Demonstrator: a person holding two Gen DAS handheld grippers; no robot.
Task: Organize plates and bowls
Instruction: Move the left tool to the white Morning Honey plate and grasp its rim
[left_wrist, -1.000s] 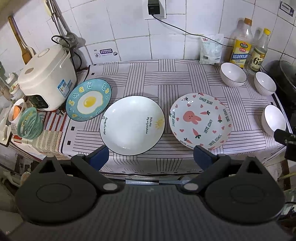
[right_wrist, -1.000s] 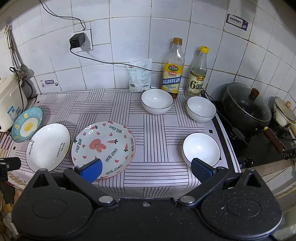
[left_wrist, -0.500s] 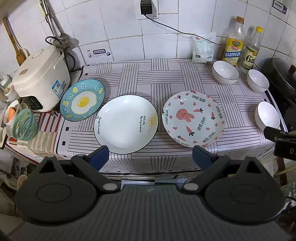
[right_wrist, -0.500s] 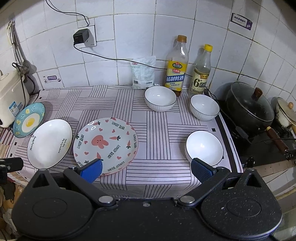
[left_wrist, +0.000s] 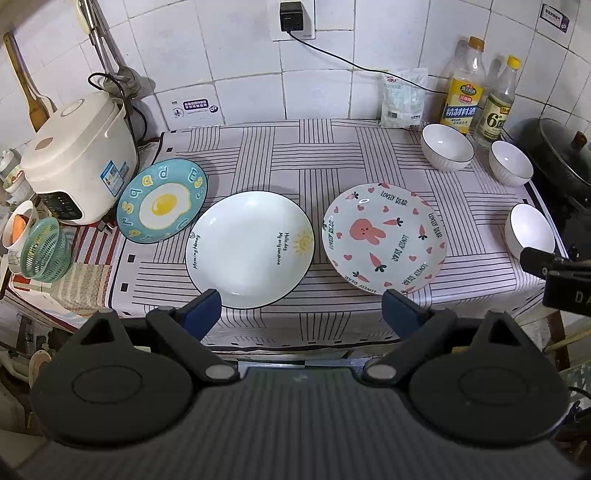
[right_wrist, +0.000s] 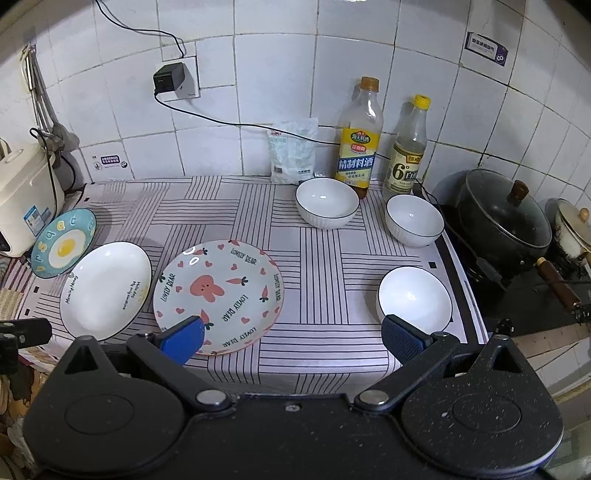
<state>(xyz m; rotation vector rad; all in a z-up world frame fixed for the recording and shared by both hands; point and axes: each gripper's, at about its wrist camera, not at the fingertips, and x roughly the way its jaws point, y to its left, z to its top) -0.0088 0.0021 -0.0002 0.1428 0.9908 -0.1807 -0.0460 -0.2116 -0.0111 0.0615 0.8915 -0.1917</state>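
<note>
Three plates lie in a row on the striped cloth: a blue fried-egg plate (left_wrist: 161, 201) leaning on the rice cooker, a white plate (left_wrist: 250, 248) and a pink rabbit plate (left_wrist: 384, 236). Three white bowls stand at the right: one near the front edge (left_wrist: 531, 229), two at the back (left_wrist: 447, 146) (left_wrist: 510, 162). My left gripper (left_wrist: 301, 310) is open and empty at the counter's front edge, before the white plate. My right gripper (right_wrist: 293, 336) is open and empty, between the rabbit plate (right_wrist: 218, 291) and the front bowl (right_wrist: 414, 299).
A rice cooker (left_wrist: 75, 158) and green basket (left_wrist: 44, 249) stand at the left. Two bottles (right_wrist: 360, 147) (right_wrist: 406, 151) and a white bag (right_wrist: 293, 151) line the back wall. A black lidded pot (right_wrist: 506, 218) sits on the stove at the right.
Both grippers have drawn back slightly from the counter and shifted a little right; the plates and bowls have not moved. Both stay open.
</note>
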